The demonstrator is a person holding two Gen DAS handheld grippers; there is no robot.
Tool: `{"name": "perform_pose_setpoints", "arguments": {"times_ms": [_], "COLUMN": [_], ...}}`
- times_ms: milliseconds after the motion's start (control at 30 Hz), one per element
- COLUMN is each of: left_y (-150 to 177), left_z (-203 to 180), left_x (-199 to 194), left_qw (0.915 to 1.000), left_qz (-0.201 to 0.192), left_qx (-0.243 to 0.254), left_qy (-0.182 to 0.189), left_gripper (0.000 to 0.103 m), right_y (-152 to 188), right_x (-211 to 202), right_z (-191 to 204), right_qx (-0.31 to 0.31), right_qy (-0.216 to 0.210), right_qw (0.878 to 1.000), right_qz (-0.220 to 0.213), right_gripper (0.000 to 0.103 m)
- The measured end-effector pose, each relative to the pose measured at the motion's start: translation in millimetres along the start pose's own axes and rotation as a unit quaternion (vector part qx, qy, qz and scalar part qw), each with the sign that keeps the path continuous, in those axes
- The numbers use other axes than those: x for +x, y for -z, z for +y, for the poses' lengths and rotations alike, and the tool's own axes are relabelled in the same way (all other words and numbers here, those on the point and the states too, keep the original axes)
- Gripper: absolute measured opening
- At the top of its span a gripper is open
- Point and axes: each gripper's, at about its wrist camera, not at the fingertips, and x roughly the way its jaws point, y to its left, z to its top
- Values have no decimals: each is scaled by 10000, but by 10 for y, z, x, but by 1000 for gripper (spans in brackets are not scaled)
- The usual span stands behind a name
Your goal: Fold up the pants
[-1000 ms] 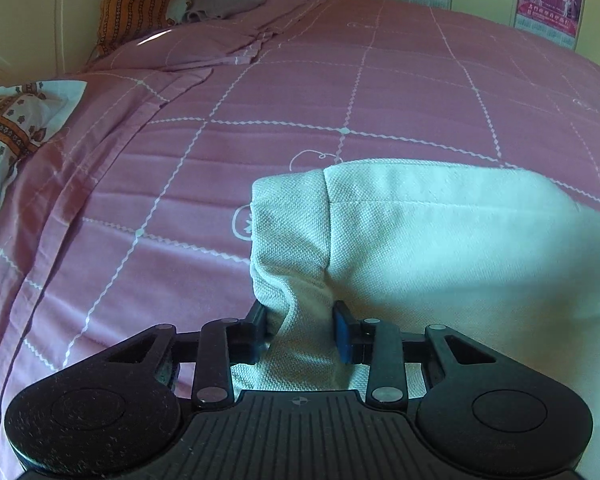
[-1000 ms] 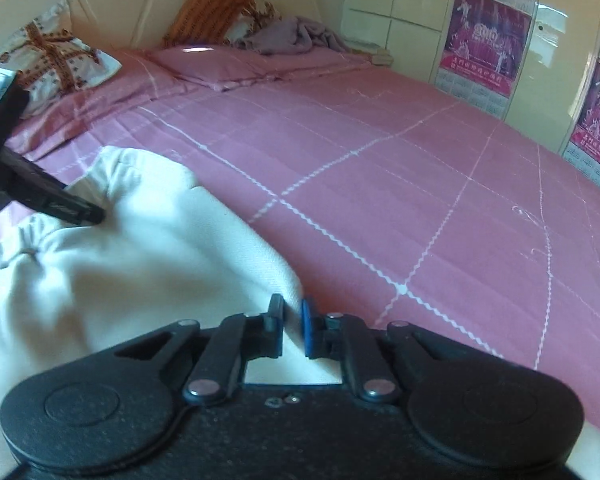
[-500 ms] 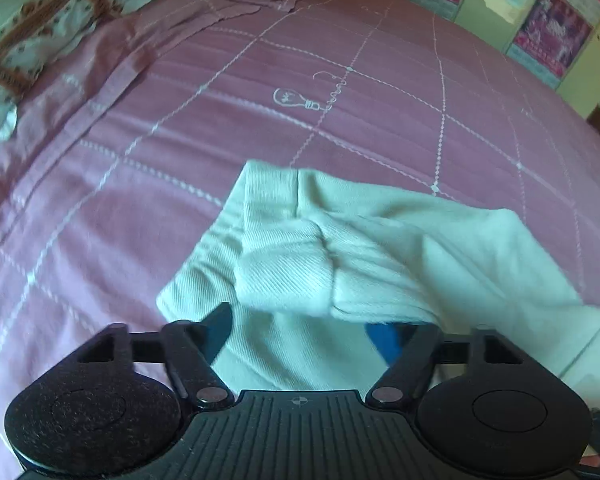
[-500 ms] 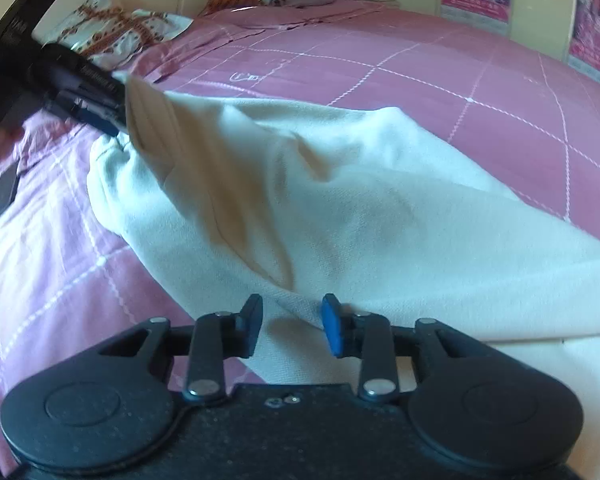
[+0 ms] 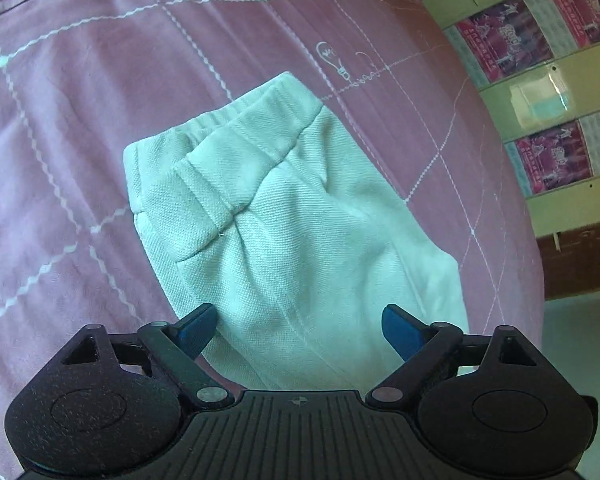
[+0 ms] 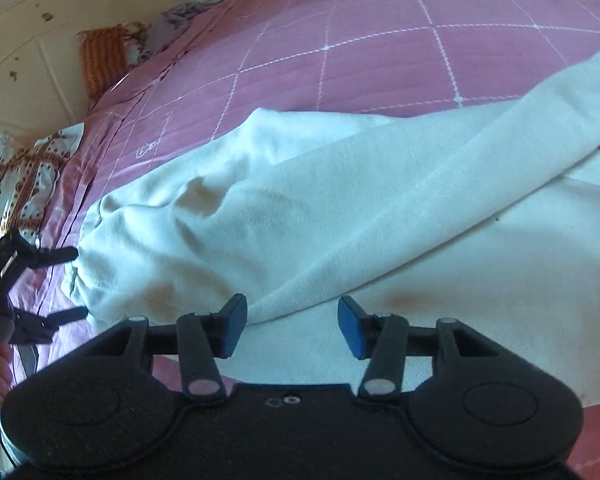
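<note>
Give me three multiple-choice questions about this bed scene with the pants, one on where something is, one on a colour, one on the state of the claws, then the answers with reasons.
1. Where do the pants lie?
A. on the bedspread
B. on the floor
C. on a chair

2. What colour are the pads of the right claw?
A. red
B. blue
C. yellow

3. How does the left claw stand?
A. shut on the waistband
B. shut on a pillow
C. open, gripping nothing

Answers:
1 A, pink checked cloth shows around the pants.
2 B, both pads are plainly blue.
3 C, its pads stand wide apart over the cloth, having just released it.
</note>
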Motion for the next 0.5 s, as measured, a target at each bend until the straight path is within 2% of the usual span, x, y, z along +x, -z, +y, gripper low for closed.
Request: {"name": "perform_pose_setpoints", "arguments": {"times_ms": [33,67,100,133,200,300,367,400,467,500], "left_y": [8,15,1,-21,-68,-91,-98,-112,-113,-114], "left_z": [11,18,42,78,134,164,211,226,218,210], "left_x": [3,-3,-4,14,46,24,14,-6,-40,-56], "left_qw": [10000,9999,9998,9998,9998,9999,9997,9997,9996,9994], "left_qz": [-29,-64,-78,-49,29,51,102,94,-23,-84], "left_qx": [-5,26,67,49,54,-23,-191,-234,-294,-337], "left_qy": [-40,-102,-184,-186,-182,-163,-98,-39,18,-27], "left_gripper": [61,51,36,30,24,25,29,38,58,83], "right_y": [-34,-62,-89,-108,-140,-186,-202,-213,-220,-222], "right_x": [-1,14,35,61,123,266,326,345,379,394], "right_z": [-17,-41,-59,-85,-104,-44,-32,-23,-1,12], "right_qx": [135,254,392,520,746,921,1088,1101,1023,995], "right_qy": [15,31,71,74,60,290,400,441,616,704], "right_qw": [9999,9997,9992,9986,9970,9946,9922,9920,9921,9918], "right_qz": [3,18,56,75,177,376,454,439,395,396], "right_gripper": [50,50,50,50,50,50,52,52,45,36]}}
